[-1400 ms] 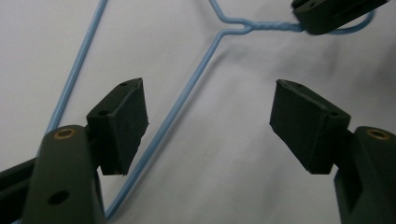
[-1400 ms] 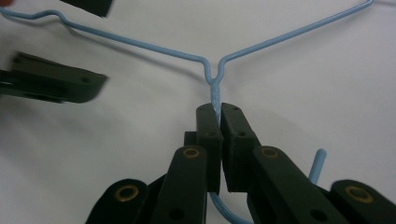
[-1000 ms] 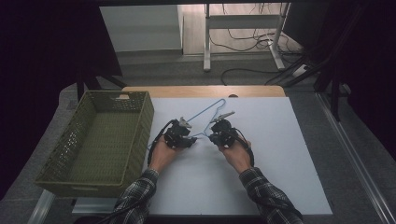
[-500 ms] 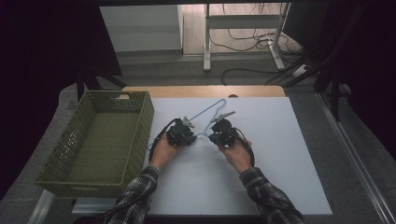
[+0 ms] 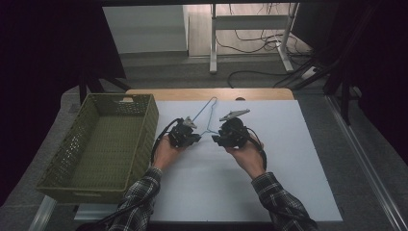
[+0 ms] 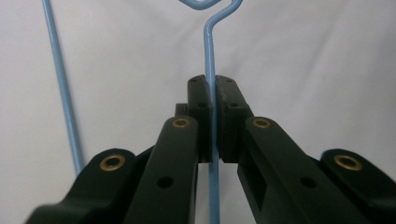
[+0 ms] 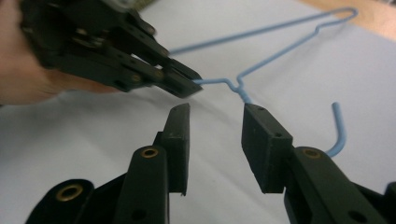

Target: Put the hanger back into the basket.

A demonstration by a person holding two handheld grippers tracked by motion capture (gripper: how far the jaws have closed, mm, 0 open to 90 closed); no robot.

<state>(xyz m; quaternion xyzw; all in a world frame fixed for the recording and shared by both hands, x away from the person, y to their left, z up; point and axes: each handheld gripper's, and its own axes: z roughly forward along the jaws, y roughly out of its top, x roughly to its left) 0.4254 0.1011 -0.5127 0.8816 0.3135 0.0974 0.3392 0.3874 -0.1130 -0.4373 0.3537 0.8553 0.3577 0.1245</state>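
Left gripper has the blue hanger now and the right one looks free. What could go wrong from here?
1. The left gripper pinches only one thin wire of the blue hanger, so it may swing or twist when lifted.
2. The right gripper, its jaws just opened, has the hook end beside one jaw; it could snag.
3. The long hanger might catch the green basket rim if carried there.

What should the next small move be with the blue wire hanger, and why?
Probably lift the hanger with the left gripper and carry it toward the green basket. The left gripper's jaws are shut on the wire. The right gripper has just been opening; its jaws stand apart, with the hook beside them rather than pinched. So the hanger seems to hang on the left grip alone.
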